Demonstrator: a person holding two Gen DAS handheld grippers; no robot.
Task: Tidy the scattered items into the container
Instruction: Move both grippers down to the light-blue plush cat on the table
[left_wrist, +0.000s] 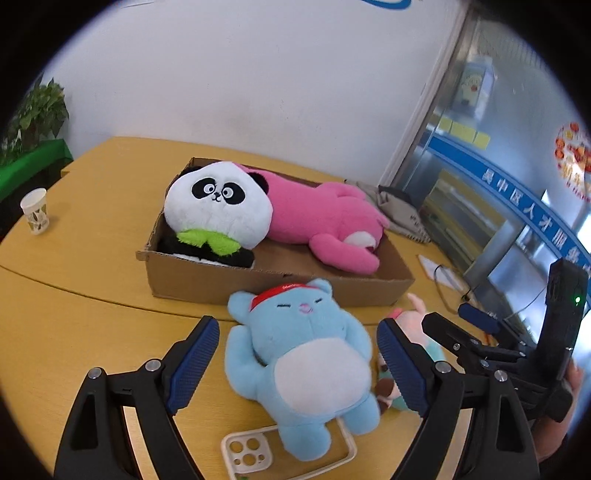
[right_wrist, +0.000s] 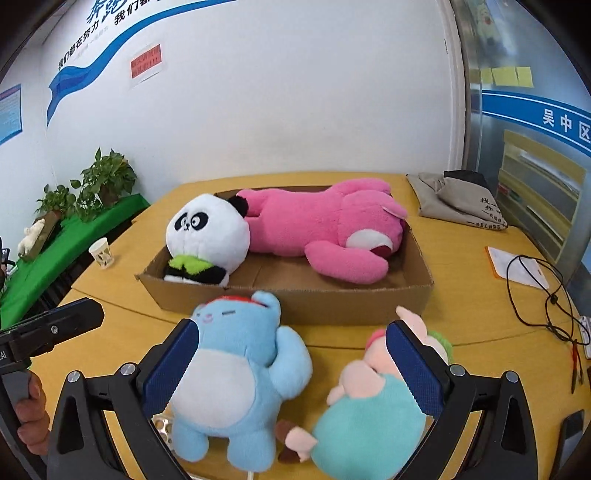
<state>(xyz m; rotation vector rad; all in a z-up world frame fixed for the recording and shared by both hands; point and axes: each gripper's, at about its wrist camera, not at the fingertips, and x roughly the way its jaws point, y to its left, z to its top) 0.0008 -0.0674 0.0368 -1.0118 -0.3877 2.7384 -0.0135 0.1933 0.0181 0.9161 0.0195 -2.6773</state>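
Observation:
A shallow cardboard box (left_wrist: 207, 282) (right_wrist: 295, 299) on the yellow table holds a panda plush (left_wrist: 218, 206) (right_wrist: 207, 236) and a pink bear plush (left_wrist: 325, 221) (right_wrist: 325, 229). In front of it a light blue bear plush (left_wrist: 306, 354) (right_wrist: 236, 376) lies on its back, partly on a clear phone case (left_wrist: 251, 454). A pink and teal plush (right_wrist: 369, 406) (left_wrist: 410, 317) lies to its right. My left gripper (left_wrist: 295, 365) is open, its fingers either side of the blue bear. My right gripper (right_wrist: 291, 369) is open, straddling both plushes.
A paper cup (left_wrist: 35, 210) (right_wrist: 101, 253) stands at the table's left. A grey cloth bag (right_wrist: 458, 203) (left_wrist: 399, 210) lies at the back right. A card and black cable (right_wrist: 532, 280) lie at the right. Potted plants (right_wrist: 103, 181) stand beyond the table on the left.

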